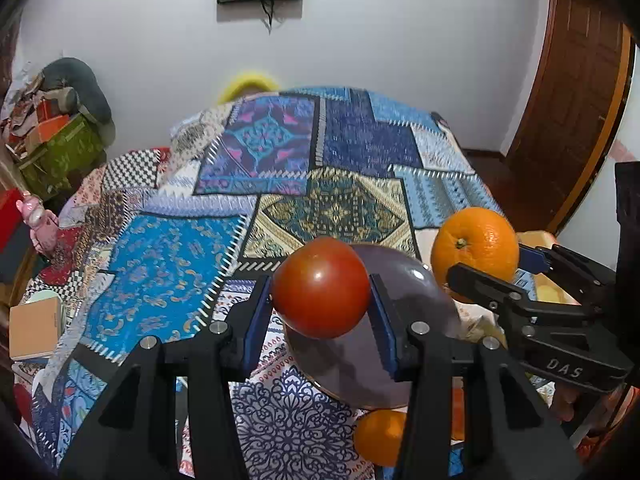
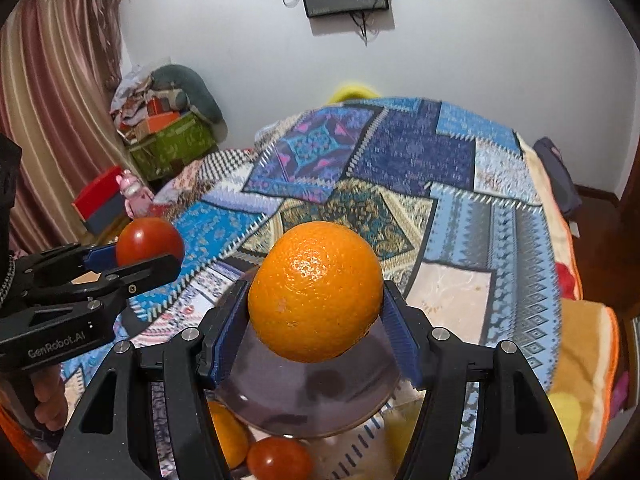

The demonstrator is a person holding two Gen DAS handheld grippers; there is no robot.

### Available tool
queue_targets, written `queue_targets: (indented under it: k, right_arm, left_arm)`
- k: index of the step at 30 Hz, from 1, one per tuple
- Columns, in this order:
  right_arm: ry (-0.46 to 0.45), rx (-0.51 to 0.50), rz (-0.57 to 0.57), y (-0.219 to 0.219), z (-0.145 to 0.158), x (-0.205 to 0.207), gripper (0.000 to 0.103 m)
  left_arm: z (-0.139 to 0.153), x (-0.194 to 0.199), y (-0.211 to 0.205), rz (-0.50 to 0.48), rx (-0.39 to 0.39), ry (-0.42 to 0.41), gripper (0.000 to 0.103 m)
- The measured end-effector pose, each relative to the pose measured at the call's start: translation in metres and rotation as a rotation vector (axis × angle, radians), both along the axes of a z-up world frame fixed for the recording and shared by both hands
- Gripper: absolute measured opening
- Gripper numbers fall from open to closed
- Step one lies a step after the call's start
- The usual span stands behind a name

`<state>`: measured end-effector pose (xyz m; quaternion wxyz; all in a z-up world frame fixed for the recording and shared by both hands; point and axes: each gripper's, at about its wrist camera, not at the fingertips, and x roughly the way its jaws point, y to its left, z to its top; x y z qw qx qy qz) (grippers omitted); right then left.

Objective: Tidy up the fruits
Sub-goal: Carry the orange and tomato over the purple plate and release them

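With both fruits lifted clear over the grey plate (image 1: 352, 376) on the patchwork bedspread (image 1: 168, 264), the left gripper (image 1: 320, 300) clamps a tomato (image 1: 320, 286) and the right gripper (image 2: 316, 312) pinches an orange (image 2: 316, 290), seemingly poised to set them down there.

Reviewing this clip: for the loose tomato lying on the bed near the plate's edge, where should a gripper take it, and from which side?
Grip the loose tomato across its widest middle, coming down from above. It is round and smooth, so off-centre pads would likely slip. An orange sits close on its left and the plate rim just beyond it, so a sideways approach looks crowded. Both grippers are already full.
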<state>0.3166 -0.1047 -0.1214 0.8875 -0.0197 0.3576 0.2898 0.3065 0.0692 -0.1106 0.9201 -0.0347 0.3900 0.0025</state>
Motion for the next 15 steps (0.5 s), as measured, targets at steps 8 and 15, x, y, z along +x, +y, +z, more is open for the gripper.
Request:
queue_targets:
  k: [8, 15]
  right_arm:
    - [0.094, -0.052, 0.013, 0.006, -0.032, 0.024, 0.061]
    - [0.163, -0.121, 0.032, 0.012, -0.055, 0.039, 0.061]
  left_arm:
    - [-0.040, 0.031, -0.001, -0.021, -0.008, 0.097, 0.047]
    - [-0.068, 0.050, -0.002, -0.043, -0.019, 0.174, 0.047]
